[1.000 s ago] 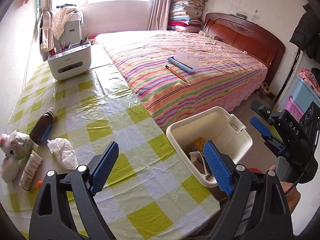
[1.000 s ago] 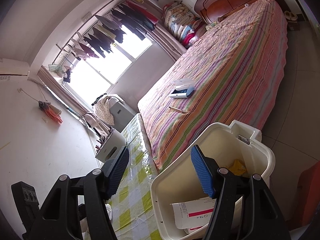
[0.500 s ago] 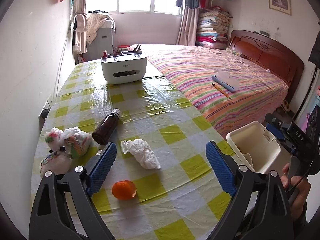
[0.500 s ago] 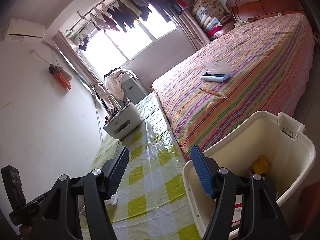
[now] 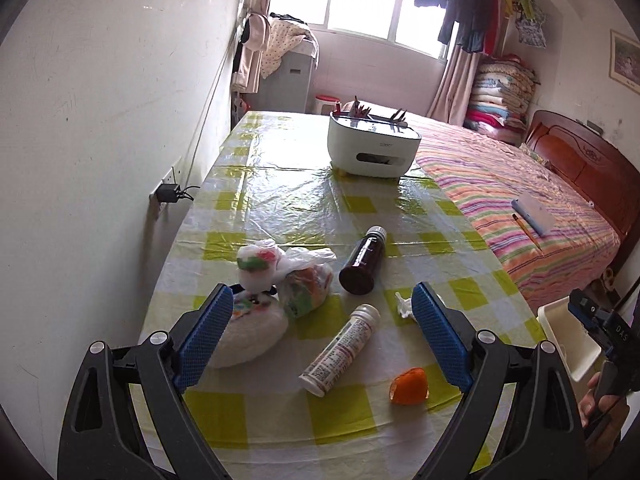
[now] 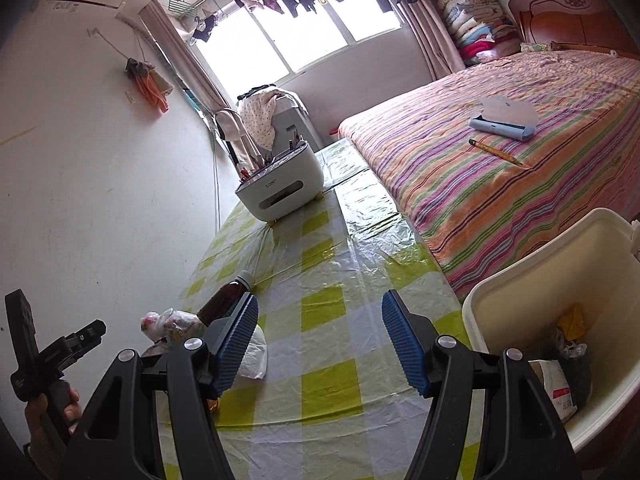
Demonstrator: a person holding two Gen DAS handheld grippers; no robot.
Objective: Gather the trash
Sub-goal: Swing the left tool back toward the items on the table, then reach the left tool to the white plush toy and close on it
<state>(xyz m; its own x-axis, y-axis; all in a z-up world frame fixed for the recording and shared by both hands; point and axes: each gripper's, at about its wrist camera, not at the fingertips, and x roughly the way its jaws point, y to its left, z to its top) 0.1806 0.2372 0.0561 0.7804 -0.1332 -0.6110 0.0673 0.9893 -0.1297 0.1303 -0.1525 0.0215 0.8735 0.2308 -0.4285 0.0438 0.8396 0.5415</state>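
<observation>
We stand in a bedroom, at a desk point(image 5: 280, 420) spread with a green-and-white checked plastic cloth that runs along the wall beside a striped bed point(image 6: 500, 184). Our left claw point(image 5: 322, 342) hangs above the near end of the desk, blue pads spread wide with nothing between them. Just beyond it lie an orange peel point(image 5: 409, 387), a white labelled tube point(image 5: 340, 350) on its side, a crumpled tissue point(image 5: 404, 305) and three knotted plastic bags of scraps point(image 5: 280, 280). A brown bottle point(image 5: 362, 261) lies a little farther on. Our right claw point(image 6: 320, 344) is spread too, empty, over the desk's edge. At its right, off the desk, stands the cream trash bin point(image 6: 528, 280), paper and wrappers inside. Far down the desk sits a white organiser box point(image 5: 372, 148).
</observation>
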